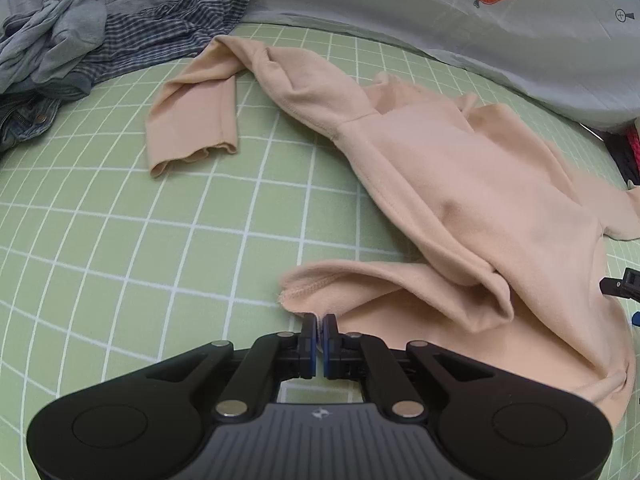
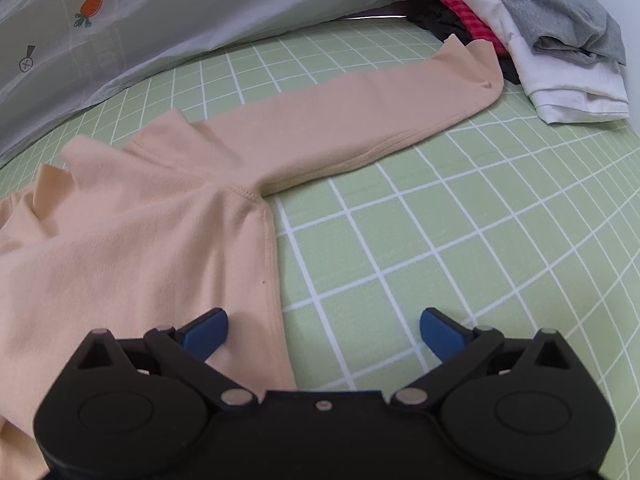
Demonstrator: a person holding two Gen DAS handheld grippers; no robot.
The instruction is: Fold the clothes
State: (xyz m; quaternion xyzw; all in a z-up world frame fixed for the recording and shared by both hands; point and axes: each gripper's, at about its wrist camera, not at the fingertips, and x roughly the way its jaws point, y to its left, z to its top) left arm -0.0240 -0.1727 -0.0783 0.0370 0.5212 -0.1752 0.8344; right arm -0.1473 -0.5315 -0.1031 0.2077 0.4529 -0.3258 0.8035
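Left wrist view: at the upper left of the frame lay a heap of unfolded clothes point(image 1: 76, 44), striped and denim pieces among them, on the green checked bed sheet point(image 1: 120, 240). Right of it, one sleeve point(image 1: 192, 108) of the peach long-sleeved top point(image 1: 460, 184) lay doubled over, and the body of the top ran rumpled toward the right edge. At the bottom centre the left hand-held gripper point(image 1: 319, 330) was closed, pinching the top's hem corner between its blue pads.

In the right wrist view the top point(image 2: 132, 248) filled the left half, its other sleeve point(image 2: 352, 120) stretched flat toward the upper right, ending near a stack of folded garments point(image 2: 560, 56). The right hand-held gripper point(image 2: 324, 330) stood wide open at the bottom, gripping nothing, one finger above the top's side edge.

Judging from this, the task seemed partway: some pieces stacked, this top only being laid out with no fold made, and the heap untouched.
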